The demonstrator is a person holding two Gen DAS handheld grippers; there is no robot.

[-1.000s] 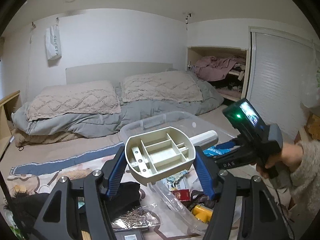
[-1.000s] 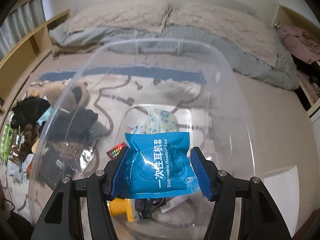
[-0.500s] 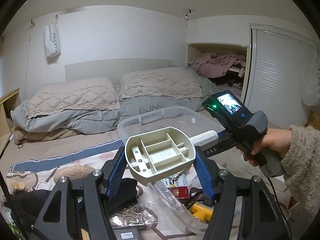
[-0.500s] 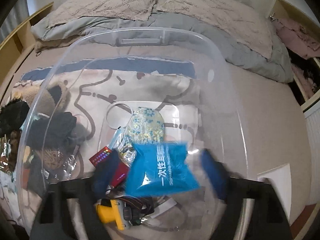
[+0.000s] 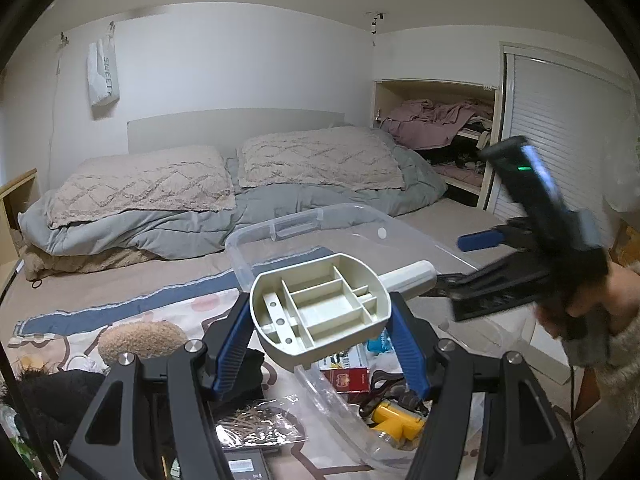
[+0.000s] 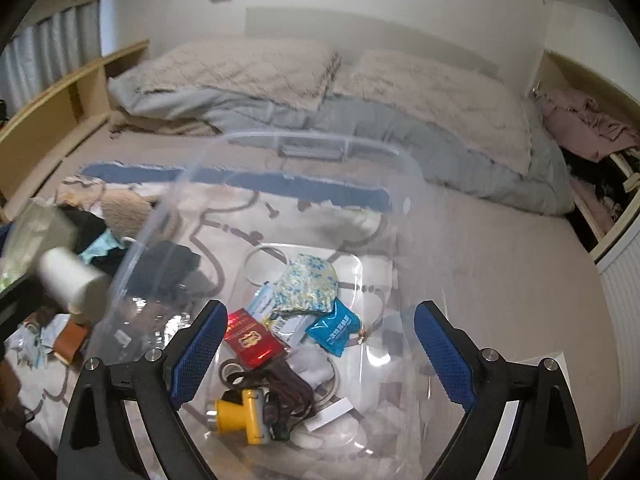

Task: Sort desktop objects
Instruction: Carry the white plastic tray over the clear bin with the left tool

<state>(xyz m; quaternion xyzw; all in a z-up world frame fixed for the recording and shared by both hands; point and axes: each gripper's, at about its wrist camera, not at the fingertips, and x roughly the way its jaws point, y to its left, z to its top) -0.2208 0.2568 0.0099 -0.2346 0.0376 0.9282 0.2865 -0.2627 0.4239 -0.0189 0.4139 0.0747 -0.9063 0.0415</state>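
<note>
My left gripper [image 5: 320, 340] is shut on a cream plastic brush [image 5: 320, 316], its ribbed underside facing the camera, held above the near rim of a clear plastic bin [image 5: 288, 228]. My right gripper [image 6: 320, 354] is open and empty above the bin [image 6: 304, 148]. The blue packet [image 6: 334, 330] lies on the bin floor beside a floral pouch [image 6: 310, 282], a red box [image 6: 252, 338] and a yellow tool [image 6: 240, 420]. The right gripper shows blurred in the left wrist view [image 5: 480, 240]. The brush handle shows blurred in the right wrist view [image 6: 68, 276].
The bin sits on a patterned blanket [image 5: 120, 320] on a bed with two pillows [image 5: 320, 156]. Left of the bin lie a brown plush [image 5: 140, 340], black cloth [image 5: 248, 372] and a clear bag of clips [image 5: 260, 428]. A closet shelf [image 5: 440, 120] stands at right.
My right gripper opened and let go of the blue packet, which dropped into the bin; the gripper then lifted and tilted up. My left gripper kept holding the brush nearly still.
</note>
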